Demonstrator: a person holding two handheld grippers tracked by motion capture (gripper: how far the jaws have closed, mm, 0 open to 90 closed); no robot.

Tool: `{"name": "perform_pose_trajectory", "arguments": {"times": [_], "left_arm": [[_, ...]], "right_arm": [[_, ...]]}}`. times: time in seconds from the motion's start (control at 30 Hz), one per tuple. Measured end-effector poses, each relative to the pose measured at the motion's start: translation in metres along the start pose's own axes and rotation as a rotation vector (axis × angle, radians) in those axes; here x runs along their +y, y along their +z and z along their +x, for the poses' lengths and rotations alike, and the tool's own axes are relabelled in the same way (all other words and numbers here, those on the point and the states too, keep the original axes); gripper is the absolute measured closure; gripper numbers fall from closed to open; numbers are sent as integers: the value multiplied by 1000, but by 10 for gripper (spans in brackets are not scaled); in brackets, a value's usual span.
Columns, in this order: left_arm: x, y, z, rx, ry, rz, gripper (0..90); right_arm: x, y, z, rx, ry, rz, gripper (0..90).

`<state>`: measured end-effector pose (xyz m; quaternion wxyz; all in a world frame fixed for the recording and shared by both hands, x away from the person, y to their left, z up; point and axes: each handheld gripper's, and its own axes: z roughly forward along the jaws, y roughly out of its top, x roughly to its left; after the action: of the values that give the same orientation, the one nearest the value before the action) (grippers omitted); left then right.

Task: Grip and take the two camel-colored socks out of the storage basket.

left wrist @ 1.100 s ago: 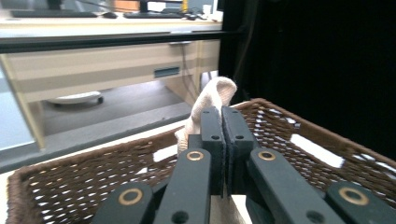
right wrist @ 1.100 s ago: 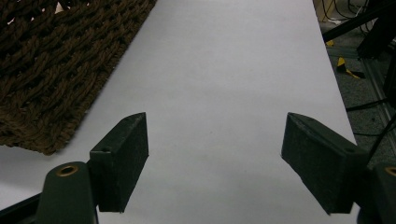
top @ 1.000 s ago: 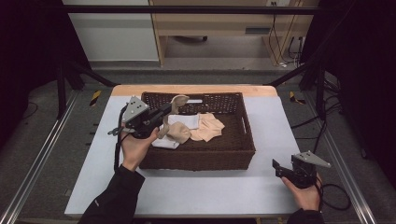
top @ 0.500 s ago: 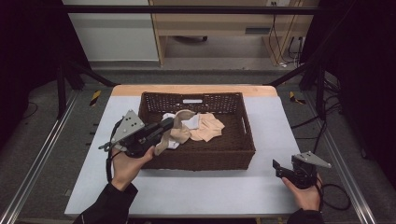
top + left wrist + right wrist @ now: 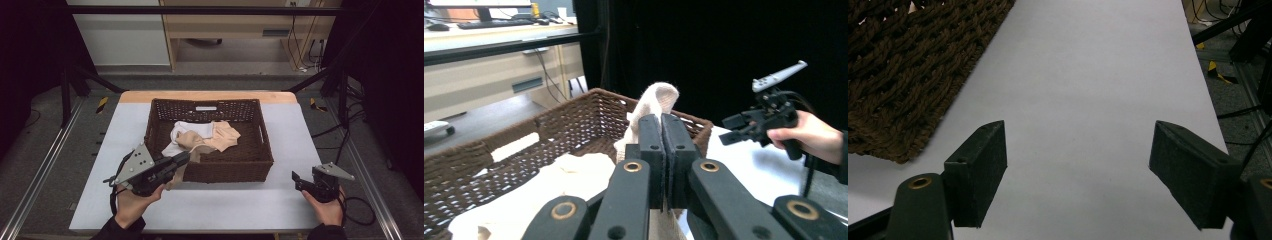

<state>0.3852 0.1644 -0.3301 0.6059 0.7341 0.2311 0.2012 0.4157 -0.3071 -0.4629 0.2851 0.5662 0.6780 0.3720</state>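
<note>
Beige knit fabric, a sock-like cloth (image 5: 655, 100), is pinched tight between the closed jaws of the left hand-held gripper (image 5: 181, 159), and it trails over the front-left rim of the dark brown woven wicker basket (image 5: 227, 170). So the pick looks made: the piece is half out, its far end draped inside among the other garments, its near end hanging down the basket's outer wall toward the white surface (image 5: 225, 205). In the left gripper view the cloth pokes up just beyond the jaw tips, firmly clamped. Over on the other side, the right hand-held gripper (image 5: 299, 181) rests low near the surface's front-right edge, jaws spread wide with nothing between them, well apart from the basket. Left in the basket: a peach cloth (image 5: 225, 137) and a white cloth (image 5: 192, 129), piled together. By my reading, one item is coming clear and the rest wait their turn; where this piece gets laid down is undecided.
</note>
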Motion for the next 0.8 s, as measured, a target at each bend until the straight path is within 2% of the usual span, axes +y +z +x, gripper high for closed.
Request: {"name": "perform_pose_trajectory", "arguments": {"times": [0.17, 0.5, 0.73, 0.77, 0.8], "left_arm": [[-13, -1, -9, -38, -5, 35, 877], [-48, 4, -15, -66, -30, 142, 877], [-82, 27, -18, -80, -37, 276, 877], [-91, 35, -18, -85, -38, 314, 877], [-91, 35, -18, -85, -38, 314, 877]], "right_arm": [[0, -1, 0, 1, 2, 1, 231], [-1, 0, 0, -2, -4, 2, 232], [-1, 0, 1, 5, -11, 6, 232], [-1, 1, 2, 7, -11, 7, 231], [-1, 1, 2, 7, -11, 7, 231]]}}
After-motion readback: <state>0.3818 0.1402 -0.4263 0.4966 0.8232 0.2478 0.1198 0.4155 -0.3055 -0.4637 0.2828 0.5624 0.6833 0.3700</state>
